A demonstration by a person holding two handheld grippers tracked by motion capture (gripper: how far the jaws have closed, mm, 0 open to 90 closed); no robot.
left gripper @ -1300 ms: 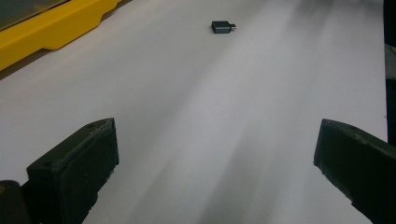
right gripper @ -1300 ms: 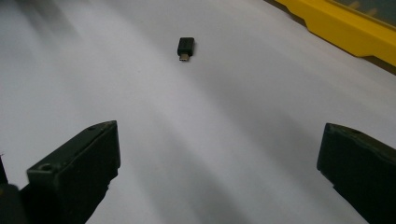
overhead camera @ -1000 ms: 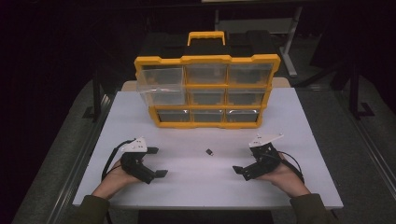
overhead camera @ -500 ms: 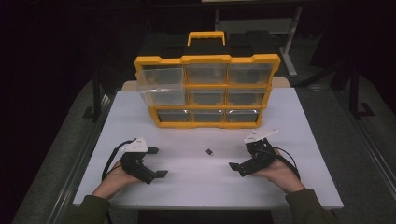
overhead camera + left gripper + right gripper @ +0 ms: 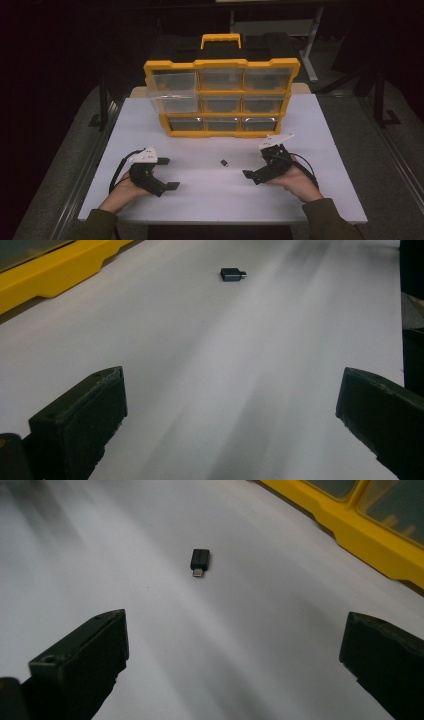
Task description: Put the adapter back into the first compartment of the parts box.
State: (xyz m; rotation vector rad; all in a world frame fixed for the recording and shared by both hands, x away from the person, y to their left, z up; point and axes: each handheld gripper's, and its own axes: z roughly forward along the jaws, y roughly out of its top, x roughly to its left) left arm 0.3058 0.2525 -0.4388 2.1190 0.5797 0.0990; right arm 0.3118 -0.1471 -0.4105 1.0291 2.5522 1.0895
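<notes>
Adapter [image 5: 224, 162] lies on white table [image 5: 200, 200] between spread-jawed left gripper [image 5: 167, 173] and right gripper [image 5: 254, 161].

olive-green sleeves [image 5: 330, 220]; black gripper [image 5: 167, 173] each hand, grey three-cornered top plate, looping black cable.

White table [image 5: 320, 150], dark surroundings. Yellow organizer case [image 5: 222, 97] stands upright at the far middle, 3x3 clear drawers facing the camera, yellow handle [image 5: 220, 40] on top; top-left drawer [image 5: 172, 90] sits pulled out, proud of the others. Small black adapter [image 5: 224, 162] lies alone on the tabletop in front of the case, well apart from it, metal plug end visible in right gripper view [image 5: 200, 561].
</notes>
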